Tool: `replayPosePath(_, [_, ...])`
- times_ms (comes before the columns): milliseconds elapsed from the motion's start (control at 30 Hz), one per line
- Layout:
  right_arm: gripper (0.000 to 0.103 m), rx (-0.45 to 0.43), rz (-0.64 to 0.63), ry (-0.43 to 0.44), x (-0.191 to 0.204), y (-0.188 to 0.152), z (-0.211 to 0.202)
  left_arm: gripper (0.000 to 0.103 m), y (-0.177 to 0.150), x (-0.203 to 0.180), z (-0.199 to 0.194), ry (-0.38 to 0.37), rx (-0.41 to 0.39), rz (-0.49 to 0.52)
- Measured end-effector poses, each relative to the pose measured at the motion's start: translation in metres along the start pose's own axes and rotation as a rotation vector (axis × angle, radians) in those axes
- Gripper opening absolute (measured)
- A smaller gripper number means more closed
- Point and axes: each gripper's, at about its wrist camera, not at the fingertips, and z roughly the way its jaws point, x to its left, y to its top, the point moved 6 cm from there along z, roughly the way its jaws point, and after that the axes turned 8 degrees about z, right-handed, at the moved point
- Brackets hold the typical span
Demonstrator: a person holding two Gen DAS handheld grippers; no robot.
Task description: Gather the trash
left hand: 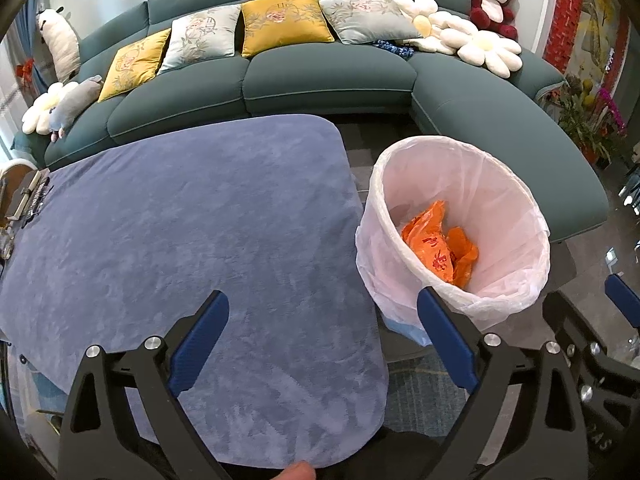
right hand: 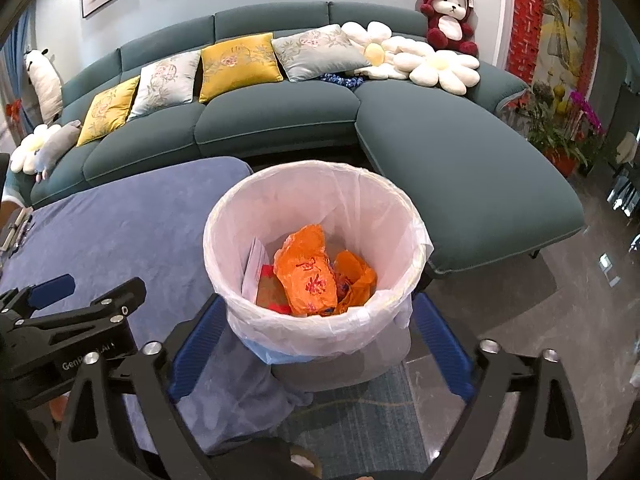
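1. Blue-padded fingers of the right gripper [right hand: 316,344] stand spread wide on either side of the trash bin [right hand: 316,332], gripping nothing.
2. Inside the bin's white liner lies an orange plastic bag [right hand: 310,276] on paper scraps.
3. Beside it, the left gripper [left hand: 324,344] hangs spread and empty over the blue tablecloth [left hand: 192,216].
4. Behind stands a teal sofa [right hand: 460,168].

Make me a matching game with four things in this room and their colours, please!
Things:
1. sofa
2. crumpled bag in the bin
3. table cloth
4. teddy

Colours:
A. orange
B. dark red and white
C. teal green
D. blue-purple

Pairs: 1-C, 2-A, 3-D, 4-B
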Motion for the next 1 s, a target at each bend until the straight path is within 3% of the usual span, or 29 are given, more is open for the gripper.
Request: replayPosePath(1000, [0.096,0.031,-0.013,-0.009,0.001,-0.016,0.008,0.091,-0.011,0.006,0.006,0.058,0.009,0.000])
